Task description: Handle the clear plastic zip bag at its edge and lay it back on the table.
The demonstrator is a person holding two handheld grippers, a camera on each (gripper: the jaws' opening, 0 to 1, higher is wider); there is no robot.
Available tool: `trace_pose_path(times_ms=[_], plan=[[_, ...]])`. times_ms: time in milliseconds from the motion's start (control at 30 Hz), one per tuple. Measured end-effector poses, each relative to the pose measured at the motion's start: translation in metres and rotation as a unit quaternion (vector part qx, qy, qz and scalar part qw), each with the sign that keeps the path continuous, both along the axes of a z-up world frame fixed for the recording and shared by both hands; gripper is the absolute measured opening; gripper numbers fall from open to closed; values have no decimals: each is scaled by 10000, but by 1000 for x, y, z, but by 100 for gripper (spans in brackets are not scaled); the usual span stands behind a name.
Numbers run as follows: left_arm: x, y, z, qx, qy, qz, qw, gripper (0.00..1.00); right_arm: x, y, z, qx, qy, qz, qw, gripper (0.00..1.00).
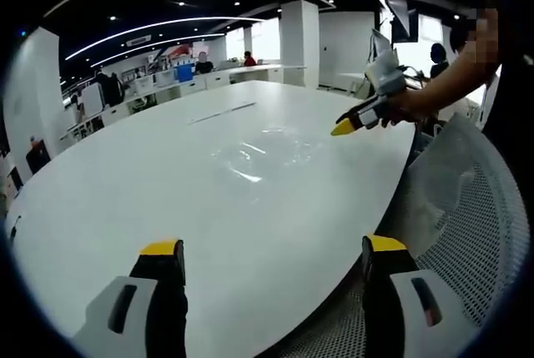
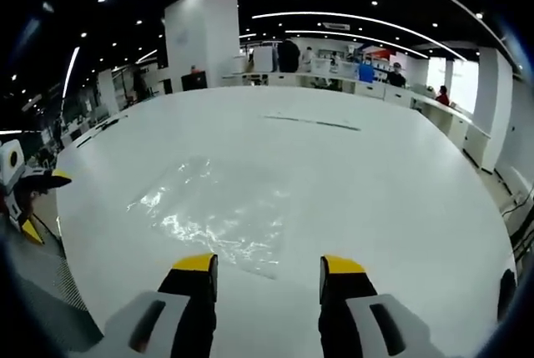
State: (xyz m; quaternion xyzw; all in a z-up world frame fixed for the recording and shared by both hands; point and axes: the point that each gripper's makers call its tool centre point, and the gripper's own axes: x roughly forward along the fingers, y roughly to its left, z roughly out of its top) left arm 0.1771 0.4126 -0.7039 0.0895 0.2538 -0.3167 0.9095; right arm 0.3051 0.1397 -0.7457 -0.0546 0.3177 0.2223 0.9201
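The clear plastic zip bag (image 1: pixel 260 153) lies flat and crinkled on the white table (image 1: pixel 125 199), glinting under the ceiling lights. My left gripper (image 1: pixel 274 248) is open over the table's near edge, well short of the bag, with nothing between its jaws. My right gripper (image 1: pixel 345 126), held in a person's hand, reaches in from the right beside the bag's edge. In the right gripper view the bag (image 2: pixel 213 208) spreads just ahead of my open right gripper (image 2: pixel 269 264), its near edge close to the jaw tips. The left gripper (image 2: pixel 43 204) shows at the far left.
A grey mesh chair back (image 1: pixel 471 208) stands at the table's right edge, and its mesh (image 2: pixel 42 279) also lies low on the left. A thin dark seam (image 2: pixel 313 122) crosses the far tabletop. A white pillar (image 1: pixel 299 41) and desks with people lie beyond.
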Motion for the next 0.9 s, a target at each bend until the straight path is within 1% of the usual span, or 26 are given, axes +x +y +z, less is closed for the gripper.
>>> trace_pose_path(times_ms=[333,567,833,900], plan=[[0,3,-1,-6,-16,25,10000,87,9,8,-3,-200,-95,159,9996,47],[0,1,0,-3,-4,5,10000,87,12,8,-5,-206,-41,113,9997,47],[0,0,2,-78,-26,10,10000,88,16,6,-9,-315,-14,128,9994,41],[1,0,3,-110,-41,24,9999,88,18,6,-12,-362,-5,151,9992,39]])
